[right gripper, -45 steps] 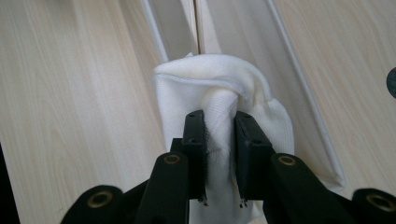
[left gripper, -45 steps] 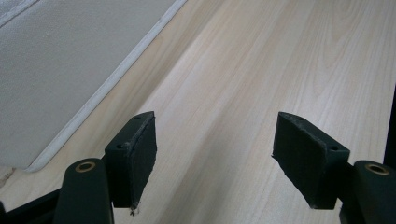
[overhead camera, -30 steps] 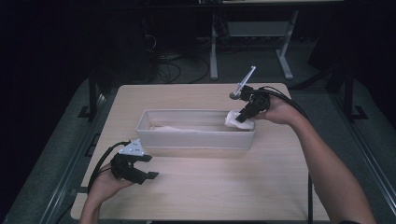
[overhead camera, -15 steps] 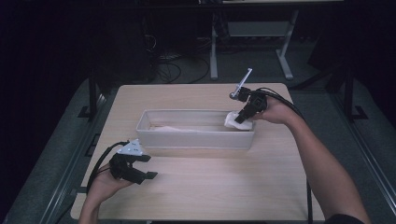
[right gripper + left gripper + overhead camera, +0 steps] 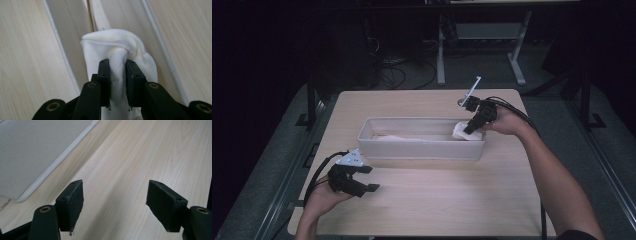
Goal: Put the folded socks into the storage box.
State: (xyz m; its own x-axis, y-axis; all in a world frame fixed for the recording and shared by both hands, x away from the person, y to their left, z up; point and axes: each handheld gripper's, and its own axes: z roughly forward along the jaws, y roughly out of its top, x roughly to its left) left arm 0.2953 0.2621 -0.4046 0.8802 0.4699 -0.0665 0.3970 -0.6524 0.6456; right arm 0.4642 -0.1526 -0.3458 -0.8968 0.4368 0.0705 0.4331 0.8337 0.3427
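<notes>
1. The right gripper [image 5: 468, 131] is seen in the high view over the right end of the long white bin [image 5: 422, 150], which stands across the middle of the desk [image 5: 452, 205], nearer its far edge than its near one. The jaws are clenched on a bunched fold of the white cloth [image 5: 117, 50]; in the right gripper view the fabric is pinched between the two pads and spills out above them.

2. Against the two earlier high views, the right gripper and its cloth are found in almost the same spot at the bin's right end. No lift, drop or release is recorded; the grip is unchanged.

3. The cloth is located at the bin's right end, partly over the rim. Whether its lower part rests on the bin floor cannot be told.

4. A second pale piece of fabric [image 5: 397, 138] is seen lying along the bin's floor toward its left end.

5. The left gripper [image 5: 362, 182] is held near the desk's near left corner, well apart from the bin's front wall. Its jaws are spread with only bare wood between them, and its place matches the earlier views.

6. Judgement: a pause in the handling is indicated. The cloth is secured but not yet carried clear of the bin or settled into it, so the step is taken as unfinished.
</notes>
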